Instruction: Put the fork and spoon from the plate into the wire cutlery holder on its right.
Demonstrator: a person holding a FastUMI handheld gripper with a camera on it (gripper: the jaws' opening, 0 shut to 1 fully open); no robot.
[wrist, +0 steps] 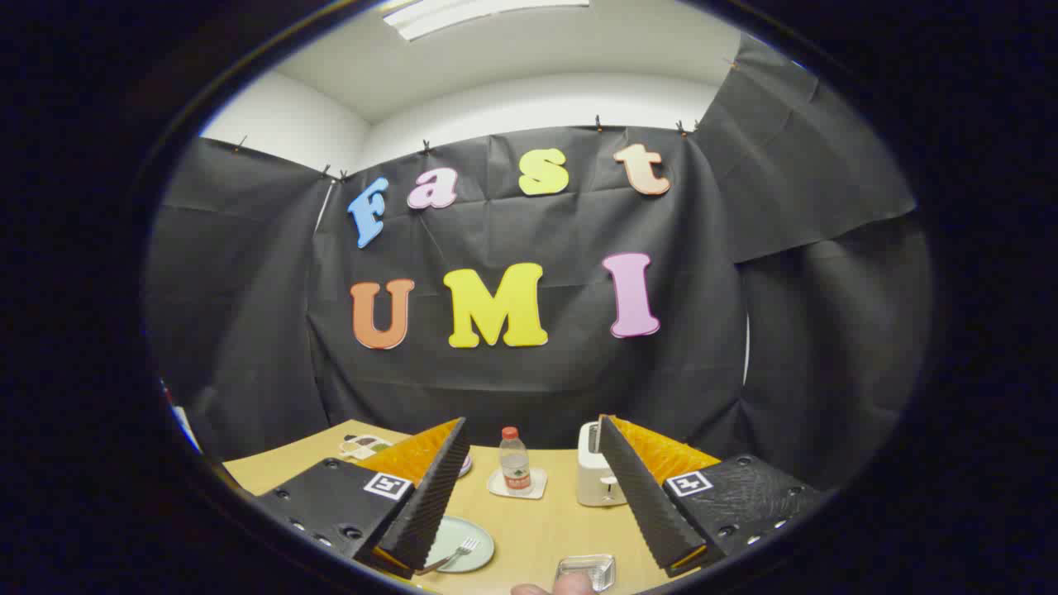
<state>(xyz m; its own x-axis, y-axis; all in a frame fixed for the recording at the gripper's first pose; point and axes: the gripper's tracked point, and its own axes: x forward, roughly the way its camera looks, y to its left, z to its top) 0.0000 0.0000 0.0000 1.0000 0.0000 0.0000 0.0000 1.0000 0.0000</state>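
A pale green plate [471, 537] lies on the wooden table, partly behind my left finger [430, 496]. A fork [456, 552] rests on it, tines pointing away from me; the spoon is hidden. A low wire holder [587, 570] stands to the plate's right, close to me, between the fingers. My gripper [529, 438] is open, held high above the table with nothing between its fingers.
A small water bottle [514, 461] stands on a white coaster [519, 486] at the table's back. A white toaster [597, 475] sits beside my right finger. A patterned card [364, 446] lies at the far left. A person's fingertip [554, 587] shows nearest me.
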